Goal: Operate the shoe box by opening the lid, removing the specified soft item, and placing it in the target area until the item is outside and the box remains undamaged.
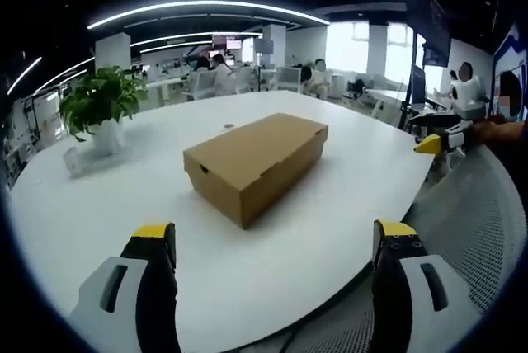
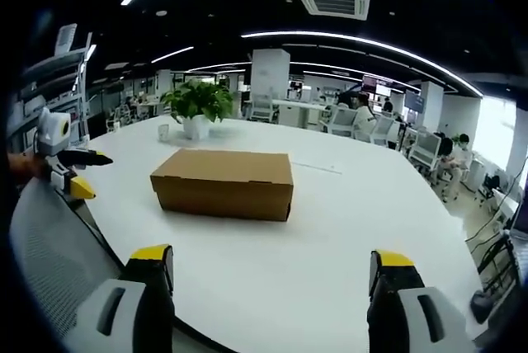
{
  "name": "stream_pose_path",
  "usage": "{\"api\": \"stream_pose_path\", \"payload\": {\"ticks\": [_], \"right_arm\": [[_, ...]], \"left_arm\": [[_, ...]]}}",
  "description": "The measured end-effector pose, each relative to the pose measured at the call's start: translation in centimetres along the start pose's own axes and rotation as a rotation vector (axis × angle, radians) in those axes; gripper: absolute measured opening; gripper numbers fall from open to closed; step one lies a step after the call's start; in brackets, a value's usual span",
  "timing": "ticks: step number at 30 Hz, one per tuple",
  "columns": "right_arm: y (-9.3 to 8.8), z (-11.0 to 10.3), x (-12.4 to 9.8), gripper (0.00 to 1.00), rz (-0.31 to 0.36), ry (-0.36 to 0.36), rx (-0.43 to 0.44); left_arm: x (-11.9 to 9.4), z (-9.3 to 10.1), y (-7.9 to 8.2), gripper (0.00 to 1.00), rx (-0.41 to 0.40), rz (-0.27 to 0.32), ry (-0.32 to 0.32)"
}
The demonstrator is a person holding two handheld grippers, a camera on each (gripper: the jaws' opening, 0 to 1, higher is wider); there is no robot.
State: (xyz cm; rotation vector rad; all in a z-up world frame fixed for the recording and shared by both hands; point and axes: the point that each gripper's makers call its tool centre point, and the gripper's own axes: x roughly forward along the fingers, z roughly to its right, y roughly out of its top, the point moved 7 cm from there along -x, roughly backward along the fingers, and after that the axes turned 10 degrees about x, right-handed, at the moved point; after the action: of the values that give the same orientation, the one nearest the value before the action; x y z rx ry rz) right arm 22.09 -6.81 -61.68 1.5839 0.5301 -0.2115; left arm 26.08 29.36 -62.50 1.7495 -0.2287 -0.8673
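Note:
A plain brown cardboard shoe box (image 1: pixel 257 163) lies on the white table (image 1: pixel 165 204) with its lid down. In the right gripper view the same shoe box (image 2: pixel 224 182) shows its long side. My left gripper (image 1: pixel 274 242) is open, its yellow-tipped fingers (image 1: pixel 153 237) wide apart, well short of the box near the table's edge. My right gripper (image 2: pixel 271 266) is open too, with nothing between its fingers (image 2: pixel 388 269). Coming into each view from the side is the other gripper: the right gripper (image 1: pixel 441 140) and the left gripper (image 2: pixel 74 176), both off the table. The box's contents are hidden.
A potted green plant (image 1: pixel 103 110) in a white pot stands on the table beyond the box, with a small clear cup (image 2: pixel 164 132) beside it. A grey mesh chair back (image 1: pixel 487 229) sits at the table's edge. Desks, chairs and seated people fill the office behind.

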Motion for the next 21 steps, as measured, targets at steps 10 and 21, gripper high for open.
{"api": "stream_pose_path", "payload": {"ticks": [10,21], "right_arm": [[0.6,0.2,0.4,0.99,0.000,0.008,-0.013],[1.1,1.2,0.6,0.99,-0.003,0.005,-0.023]], "left_arm": [[0.0,-0.4,0.0,0.99,-0.001,-0.015,0.006],[0.4,-1.6,1.2,0.99,0.019,-0.015,0.014]]}}
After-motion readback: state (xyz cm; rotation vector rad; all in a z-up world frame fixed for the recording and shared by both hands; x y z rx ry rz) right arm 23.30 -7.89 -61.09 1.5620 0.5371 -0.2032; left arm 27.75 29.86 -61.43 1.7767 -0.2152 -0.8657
